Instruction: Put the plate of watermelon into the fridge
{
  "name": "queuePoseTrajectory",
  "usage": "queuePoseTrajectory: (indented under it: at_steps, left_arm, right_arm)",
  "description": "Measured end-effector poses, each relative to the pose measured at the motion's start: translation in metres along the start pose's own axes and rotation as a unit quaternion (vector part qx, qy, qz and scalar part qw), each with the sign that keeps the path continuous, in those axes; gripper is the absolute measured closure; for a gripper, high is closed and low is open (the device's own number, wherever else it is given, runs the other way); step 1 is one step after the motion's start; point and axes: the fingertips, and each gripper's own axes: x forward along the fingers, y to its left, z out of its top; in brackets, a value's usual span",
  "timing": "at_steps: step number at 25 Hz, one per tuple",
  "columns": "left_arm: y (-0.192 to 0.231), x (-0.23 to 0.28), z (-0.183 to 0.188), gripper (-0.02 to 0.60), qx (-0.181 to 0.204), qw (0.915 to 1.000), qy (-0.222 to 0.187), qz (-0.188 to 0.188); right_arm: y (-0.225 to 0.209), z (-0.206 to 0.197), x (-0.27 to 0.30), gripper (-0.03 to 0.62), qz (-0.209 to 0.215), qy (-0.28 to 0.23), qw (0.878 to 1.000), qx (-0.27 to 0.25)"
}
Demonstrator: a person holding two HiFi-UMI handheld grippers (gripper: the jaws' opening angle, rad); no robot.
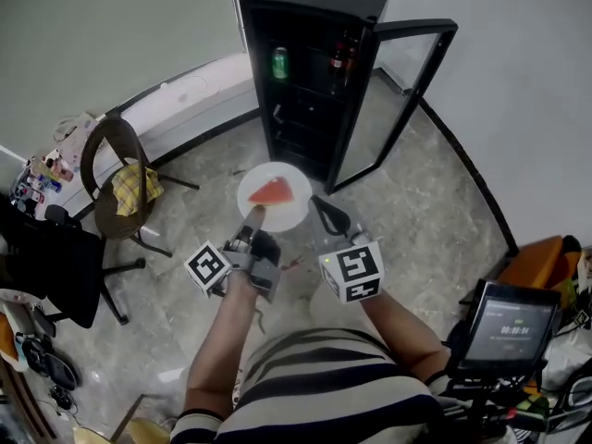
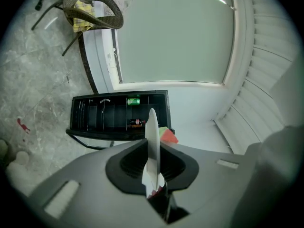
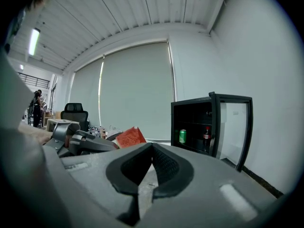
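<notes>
A white plate (image 1: pixel 289 209) carries a red watermelon wedge (image 1: pixel 271 192) above the floor in front of the black fridge (image 1: pixel 314 7). The fridge's glass door (image 1: pixel 412 81) stands open to the right. My left gripper (image 1: pixel 252 222) is shut on the plate's near-left rim. In the left gripper view the plate (image 2: pixel 152 132) stands edge-on between the jaws of that left gripper (image 2: pixel 152 151), with the watermelon (image 2: pixel 168 136) just behind. My right gripper (image 1: pixel 322 206) hovers beside the plate's right edge, shut and empty. The right gripper (image 3: pixel 152 148) faces the watermelon (image 3: pixel 130 137) and the fridge (image 3: pixel 209 122).
A green can (image 1: pixel 279 63) and dark bottles (image 1: pixel 340 55) stand on the fridge's upper shelf. A wicker chair with a yellow cloth (image 1: pixel 125 185) and a black office chair (image 1: pixel 51 262) are at the left. A monitor (image 1: pixel 507 326) stands at the lower right.
</notes>
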Motion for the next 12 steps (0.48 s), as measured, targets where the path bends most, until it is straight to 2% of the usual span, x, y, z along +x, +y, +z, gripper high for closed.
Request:
queuePoseTrajectory:
  at_steps: [4, 12]
  left_arm:
    - [0.002, 0.008, -0.005, 0.555, 0.000, 1.0000, 0.005, -0.007]
    - [0.022, 0.063, 0.035, 0.555, 0.001, 1.0000, -0.005, -0.002]
  right_arm:
    - [-0.010, 0.001, 0.005, 0.594, -0.004, -0.003, 1.000, 0.003]
    - [-0.039, 0.011, 0.075, 0.594, 0.011, -0.005, 1.000, 0.005]
